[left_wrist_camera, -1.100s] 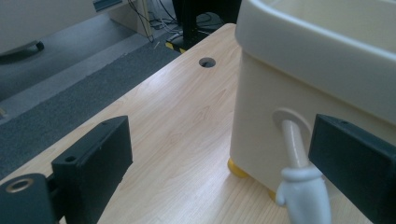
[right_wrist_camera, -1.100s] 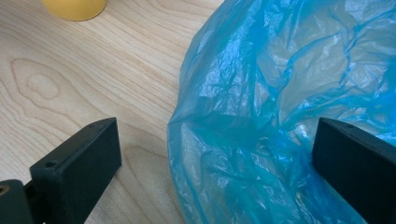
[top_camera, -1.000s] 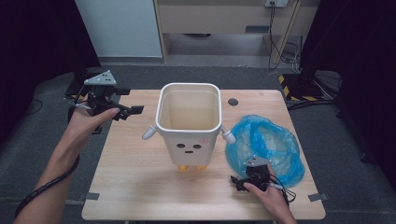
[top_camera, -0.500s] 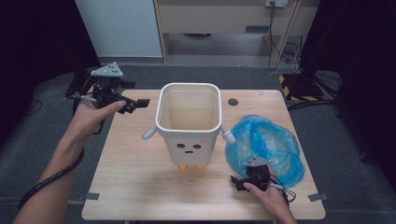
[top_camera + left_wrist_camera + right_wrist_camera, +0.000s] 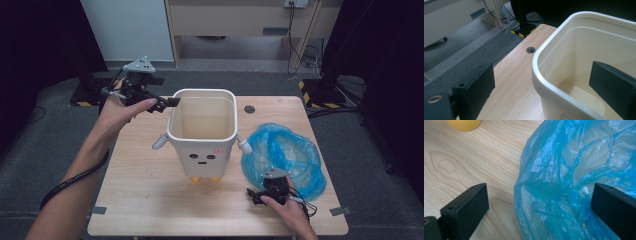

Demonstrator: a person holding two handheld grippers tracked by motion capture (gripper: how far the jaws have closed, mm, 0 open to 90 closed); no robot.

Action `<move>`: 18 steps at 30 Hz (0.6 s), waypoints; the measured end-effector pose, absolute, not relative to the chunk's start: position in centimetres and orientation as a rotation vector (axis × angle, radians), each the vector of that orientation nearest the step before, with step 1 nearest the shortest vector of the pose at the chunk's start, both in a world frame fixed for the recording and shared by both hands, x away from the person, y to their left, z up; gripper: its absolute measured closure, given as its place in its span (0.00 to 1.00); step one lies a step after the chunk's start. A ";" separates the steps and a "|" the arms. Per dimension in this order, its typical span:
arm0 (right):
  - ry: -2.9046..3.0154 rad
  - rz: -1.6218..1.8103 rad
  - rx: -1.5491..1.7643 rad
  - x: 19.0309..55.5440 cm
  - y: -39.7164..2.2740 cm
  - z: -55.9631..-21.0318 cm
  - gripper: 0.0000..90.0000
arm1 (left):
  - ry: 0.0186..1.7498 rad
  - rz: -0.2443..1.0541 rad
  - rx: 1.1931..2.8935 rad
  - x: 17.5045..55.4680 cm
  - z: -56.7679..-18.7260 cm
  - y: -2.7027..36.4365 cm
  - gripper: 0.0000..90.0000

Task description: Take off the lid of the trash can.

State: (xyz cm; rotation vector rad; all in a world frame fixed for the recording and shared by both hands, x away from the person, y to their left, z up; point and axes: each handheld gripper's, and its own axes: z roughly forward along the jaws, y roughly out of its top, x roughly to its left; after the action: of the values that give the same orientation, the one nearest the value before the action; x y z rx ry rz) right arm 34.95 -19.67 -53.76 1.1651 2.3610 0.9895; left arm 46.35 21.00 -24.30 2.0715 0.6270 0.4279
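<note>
A cream bin (image 5: 202, 130) with a small face on its front stands mid-table. My left gripper (image 5: 167, 104) is open at the bin's left rim. In the left gripper view the rim (image 5: 544, 75) runs between the jaws of my left gripper (image 5: 541, 92), one jaw inside the bin and one outside. To the bin's right a crumpled blue plastic bag (image 5: 285, 155) lies flat. At its near edge my right gripper (image 5: 270, 186) rests open. In the right gripper view, the bag's edge (image 5: 564, 182) lies between the spread jaws of my right gripper (image 5: 539, 202).
The wooden table (image 5: 145, 200) has a round cable hole (image 5: 249, 109) behind the bin. One yellow foot (image 5: 464, 123) of the bin stands near the bag. Dark carpet, cables and cabinets lie beyond the table's far edge.
My left gripper has moved right from the table's far left corner to the bin, and its jaws now straddle the rim. The right gripper has stayed by the bag.
</note>
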 end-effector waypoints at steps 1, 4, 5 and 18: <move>2.361 0.989 1.163 35.0 -19.7 -53.8 0.02 | 0.628 0.426 2.072 46.5 -24.3 20.8 0.06; 2.361 0.990 1.164 35.0 -19.7 -53.8 0.02 | 0.633 0.432 2.068 46.8 -24.5 20.2 0.07; 2.361 0.990 1.164 35.0 -19.7 -53.8 0.02 | 0.635 0.434 2.067 46.9 -24.5 20.1 0.07; 2.362 0.993 1.158 34.9 -19.7 -53.8 0.02 | 0.671 0.451 2.019 48.5 -25.8 18.9 0.22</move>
State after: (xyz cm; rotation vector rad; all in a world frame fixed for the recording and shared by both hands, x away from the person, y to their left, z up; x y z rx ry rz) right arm 34.94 -19.74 -53.77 1.1583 2.3620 0.9934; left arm 48.48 18.94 -25.80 2.0193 0.6711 0.4509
